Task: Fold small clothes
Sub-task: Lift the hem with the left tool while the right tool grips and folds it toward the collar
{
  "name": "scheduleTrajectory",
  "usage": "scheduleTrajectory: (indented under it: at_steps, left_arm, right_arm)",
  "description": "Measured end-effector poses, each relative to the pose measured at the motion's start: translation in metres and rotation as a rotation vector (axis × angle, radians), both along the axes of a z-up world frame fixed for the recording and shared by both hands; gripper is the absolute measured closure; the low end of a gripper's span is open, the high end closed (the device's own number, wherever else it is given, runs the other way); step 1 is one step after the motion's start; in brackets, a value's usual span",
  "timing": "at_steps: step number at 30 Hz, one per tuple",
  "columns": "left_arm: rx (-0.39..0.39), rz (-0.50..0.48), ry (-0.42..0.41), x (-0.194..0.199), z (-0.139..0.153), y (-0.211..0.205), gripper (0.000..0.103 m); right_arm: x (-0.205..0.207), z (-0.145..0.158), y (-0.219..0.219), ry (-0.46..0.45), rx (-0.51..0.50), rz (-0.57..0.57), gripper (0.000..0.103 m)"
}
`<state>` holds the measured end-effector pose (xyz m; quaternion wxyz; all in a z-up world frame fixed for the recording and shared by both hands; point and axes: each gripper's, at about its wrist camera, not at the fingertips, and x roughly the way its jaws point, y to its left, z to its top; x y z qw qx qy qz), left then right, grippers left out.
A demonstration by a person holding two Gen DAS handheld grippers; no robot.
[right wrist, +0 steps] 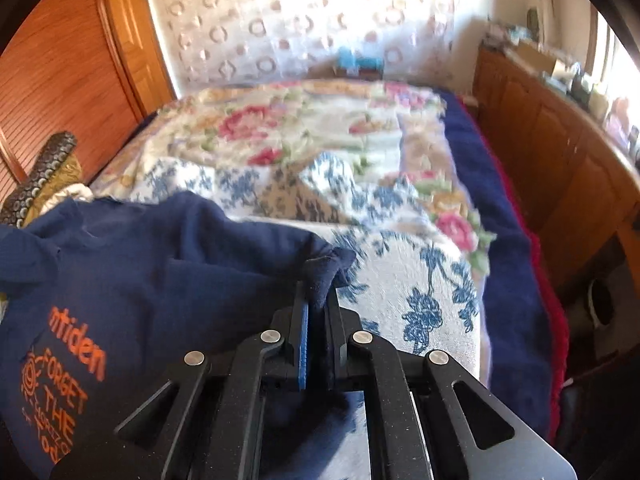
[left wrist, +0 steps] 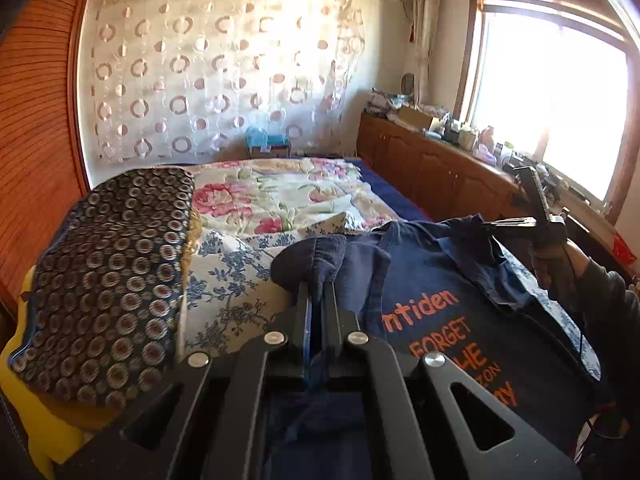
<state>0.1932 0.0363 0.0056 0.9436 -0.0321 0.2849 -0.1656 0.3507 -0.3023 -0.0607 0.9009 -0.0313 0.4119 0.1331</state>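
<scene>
A small navy T-shirt [left wrist: 432,292] with orange lettering lies on a bed, print side up. My left gripper [left wrist: 318,280] is shut on a bunched edge of it at the shirt's left side. In the right wrist view the same T-shirt [right wrist: 152,264] spreads to the left, and my right gripper [right wrist: 318,292] is shut on a gathered corner of navy cloth. The right gripper [left wrist: 490,226] also shows in the left wrist view, held by a gloved hand [left wrist: 554,264] at the shirt's far right edge.
The bed carries a blue-and-white floral cover [right wrist: 400,280] and a rose-patterned quilt [left wrist: 280,192]. A dark patterned folded cushion [left wrist: 108,280] on yellow bedding sits at the left. Wooden cabinets [left wrist: 432,172] with clutter run under a bright window at the right.
</scene>
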Motion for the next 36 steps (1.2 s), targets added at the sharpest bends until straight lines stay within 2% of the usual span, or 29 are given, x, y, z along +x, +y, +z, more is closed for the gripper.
scheduleTrajectory:
  at_steps: [6, 9, 12, 18, 23, 27, 33, 35, 36]
  left_arm:
    - [-0.004, 0.017, -0.057, -0.044, 0.016, 0.011, 0.103]
    - [-0.004, 0.033, -0.073, -0.074, 0.018, 0.022, 0.103]
    - [-0.004, 0.06, -0.066, -0.109, 0.011, 0.038, 0.103]
    - [-0.032, 0.127, -0.026, -0.182, -0.018, 0.071, 0.103]
    - [-0.041, 0.157, 0.048, -0.214, -0.048, 0.084, 0.103]
    - [-0.069, 0.18, 0.103, -0.22, -0.065, 0.096, 0.103]
    - [-0.003, 0.196, 0.144, -0.21, -0.078, 0.086, 0.098]
    - [0.016, 0.187, 0.148, -0.21, -0.08, 0.084, 0.096]
    - [0.024, 0.182, 0.146, -0.21, -0.08, 0.084, 0.091]
  right_arm:
    - [-0.069, 0.064, 0.015, -0.202, 0.02, 0.036, 0.1]
    - [-0.112, 0.086, 0.017, -0.252, 0.033, 0.064, 0.1]
    - [-0.16, 0.094, 0.014, -0.265, 0.028, 0.087, 0.1]
    - [-0.258, 0.07, -0.005, -0.209, 0.03, 0.076, 0.1]
    - [-0.32, 0.049, -0.022, -0.139, 0.065, 0.057, 0.1]
    - [-0.34, 0.032, -0.03, -0.072, 0.082, 0.038, 0.1]
    - [-0.35, 0.004, -0.018, 0.001, 0.015, 0.038, 0.099]
    - [-0.35, 0.0, -0.017, 0.005, 0.002, 0.035, 0.098]
    - [-0.35, 0.0, -0.017, 0.005, 0.001, 0.037, 0.098]
